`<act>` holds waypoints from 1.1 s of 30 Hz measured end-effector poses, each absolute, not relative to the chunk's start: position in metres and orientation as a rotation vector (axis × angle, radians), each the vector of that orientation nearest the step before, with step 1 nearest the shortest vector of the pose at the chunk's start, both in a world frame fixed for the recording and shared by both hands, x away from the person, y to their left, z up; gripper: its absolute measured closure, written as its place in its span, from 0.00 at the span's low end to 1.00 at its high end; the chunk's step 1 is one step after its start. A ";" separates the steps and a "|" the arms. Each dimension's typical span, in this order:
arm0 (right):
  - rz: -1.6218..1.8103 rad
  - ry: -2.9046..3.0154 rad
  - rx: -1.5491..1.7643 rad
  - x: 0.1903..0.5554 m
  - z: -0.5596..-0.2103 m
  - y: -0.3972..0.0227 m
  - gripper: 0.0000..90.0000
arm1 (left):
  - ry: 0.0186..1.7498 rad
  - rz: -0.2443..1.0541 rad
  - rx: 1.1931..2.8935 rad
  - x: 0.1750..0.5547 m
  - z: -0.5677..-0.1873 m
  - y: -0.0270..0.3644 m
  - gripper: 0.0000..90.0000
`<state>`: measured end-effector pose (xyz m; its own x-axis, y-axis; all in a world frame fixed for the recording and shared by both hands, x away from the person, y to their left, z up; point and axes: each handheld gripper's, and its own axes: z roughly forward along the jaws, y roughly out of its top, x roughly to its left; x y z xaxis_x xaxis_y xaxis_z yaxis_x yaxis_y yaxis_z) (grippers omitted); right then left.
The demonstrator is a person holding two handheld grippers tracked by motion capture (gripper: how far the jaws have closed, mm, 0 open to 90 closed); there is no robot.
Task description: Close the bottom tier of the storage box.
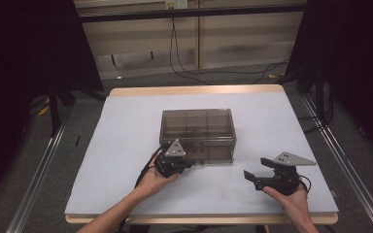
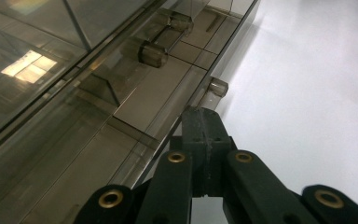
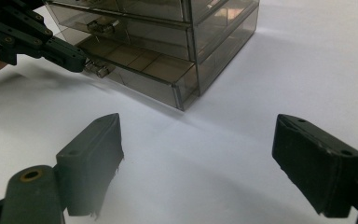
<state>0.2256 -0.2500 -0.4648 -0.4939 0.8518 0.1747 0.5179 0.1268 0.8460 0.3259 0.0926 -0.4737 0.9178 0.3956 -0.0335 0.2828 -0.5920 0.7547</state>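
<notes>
Two grippers were in your hands: left gripper [image 1: 190, 164] had jaws together at drawer box [image 1: 197, 132] bottom knob [image 3: 100, 71]; right gripper [image 1: 255, 179] gaped above tabletop [image 1: 126, 145].

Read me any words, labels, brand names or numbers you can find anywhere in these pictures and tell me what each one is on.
None can be read.
The smoky drawer box bears no label or print.
The left hand-held gripper, the right hand-held gripper and their grey plates carry no markings.
A small pale plate on the far wall is too small and blurred to tell whether it holds text.
</notes>
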 end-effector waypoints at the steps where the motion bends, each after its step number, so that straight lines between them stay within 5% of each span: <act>1: 1.313 2.059 1.328 0.226 -0.465 -0.250 0.18 | 0.480 0.174 2.247 0.326 -0.473 0.093 1.00; 33: 1.303 2.059 1.334 0.225 -0.465 -0.250 0.18 | 0.527 0.187 2.252 0.335 -0.475 0.091 1.00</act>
